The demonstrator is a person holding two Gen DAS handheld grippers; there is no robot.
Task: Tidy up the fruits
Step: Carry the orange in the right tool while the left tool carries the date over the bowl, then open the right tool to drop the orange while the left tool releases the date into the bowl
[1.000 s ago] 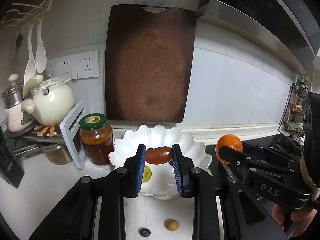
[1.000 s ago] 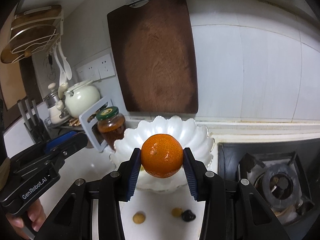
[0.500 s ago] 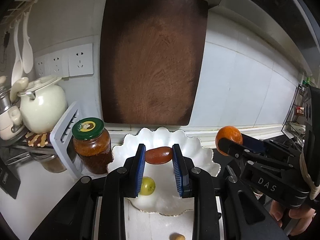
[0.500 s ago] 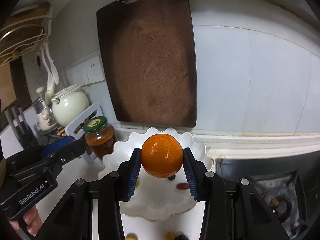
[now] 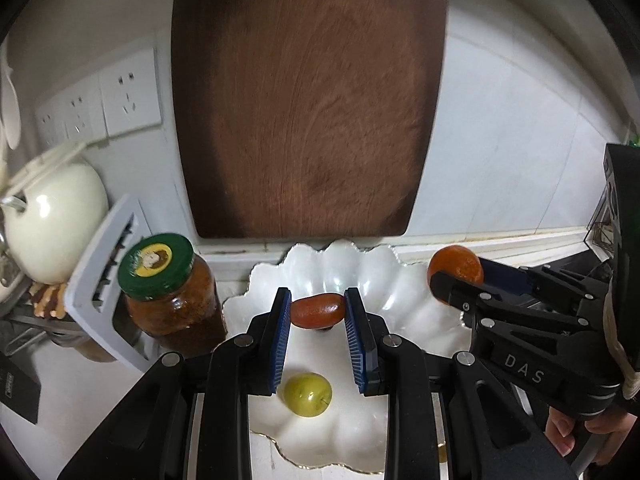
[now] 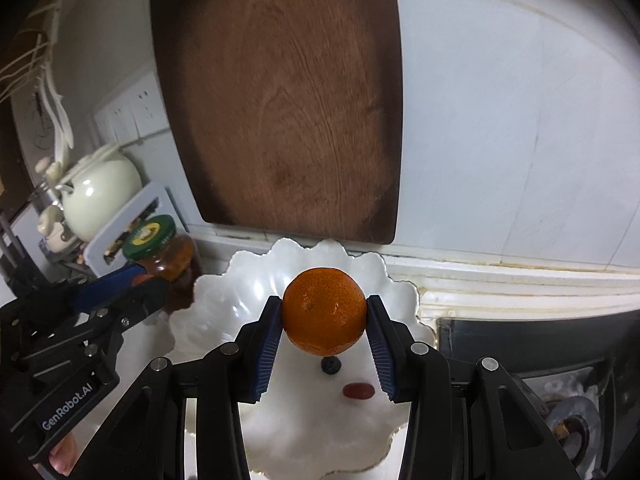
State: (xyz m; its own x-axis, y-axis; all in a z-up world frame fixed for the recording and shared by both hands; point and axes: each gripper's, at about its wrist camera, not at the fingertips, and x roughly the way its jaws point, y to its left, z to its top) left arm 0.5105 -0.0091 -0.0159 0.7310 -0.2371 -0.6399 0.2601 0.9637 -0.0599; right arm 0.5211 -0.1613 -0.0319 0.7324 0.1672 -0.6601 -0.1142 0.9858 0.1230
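Both grippers have advanced over the white scalloped plate (image 5: 404, 280) since 1 second ago. The left gripper (image 5: 318, 312) clamps a red-brown date (image 5: 317, 311) at frame center; a green fruit (image 5: 308, 394) now shows below. The right gripper (image 6: 324, 316) grips the orange (image 6: 324, 311) above a blueberry (image 6: 331, 365).

One orange (image 6: 324, 316), two red dates (image 5: 317, 311), one green fruit (image 5: 308, 394), one blueberry (image 6: 331, 365), one plate (image 5: 400, 300), one jar (image 5: 170, 292)

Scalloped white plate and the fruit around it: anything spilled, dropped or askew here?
Nothing stands out. The white plate sits flat, holding a green fruit, a blueberry and a red fruit. The left gripper carries a reddish date and the right gripper an orange, both above it.
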